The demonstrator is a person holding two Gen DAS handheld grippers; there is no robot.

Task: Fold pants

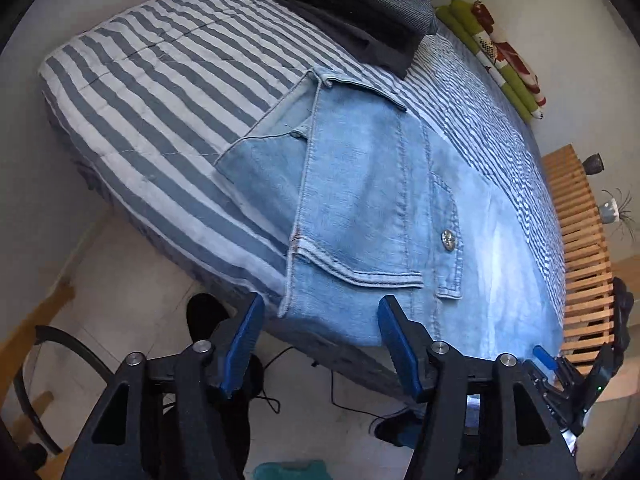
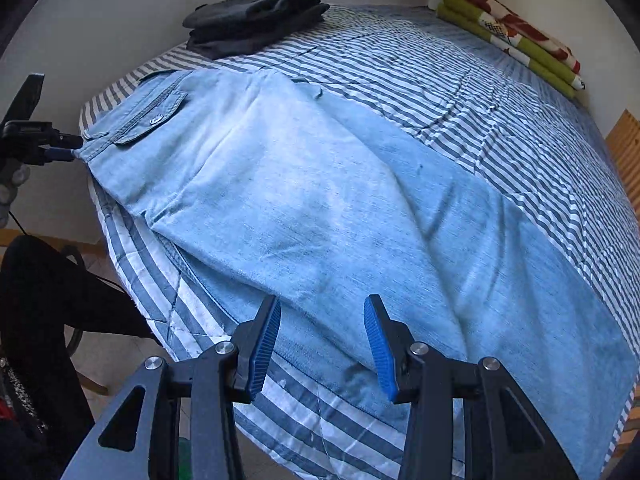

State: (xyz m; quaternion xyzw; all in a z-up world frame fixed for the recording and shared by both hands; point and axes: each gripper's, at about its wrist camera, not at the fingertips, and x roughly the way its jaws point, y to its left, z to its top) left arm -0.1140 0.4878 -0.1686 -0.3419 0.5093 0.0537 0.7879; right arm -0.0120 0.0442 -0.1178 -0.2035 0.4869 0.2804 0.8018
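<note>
The jeans (image 2: pixel 320 200) lie flat on the striped bed (image 1: pixel 140 92) — both grippers, left (image 1: pixel 320 344) and right (image 2: pixel 322 344), hang spread, holding nothing. Next, I think — grab an edge.

place: someone's bedroom at home
giveaways: bed with striped quilt (image 2: pixel 460 92), folded dark clothes (image 2: pixel 256 20) stacked on it, floral blanket (image 2: pixel 516 36) against the wall

The jeans (image 2: pixel 320 208) run past the lower right edge of the right wrist view, so their leg ends stay unseen; the bed's (image 1: pixel 132 92) near edge hides part of the waist. The dark folded stack (image 1: pixel 352 12) is cut by the left view's top edge
</note>
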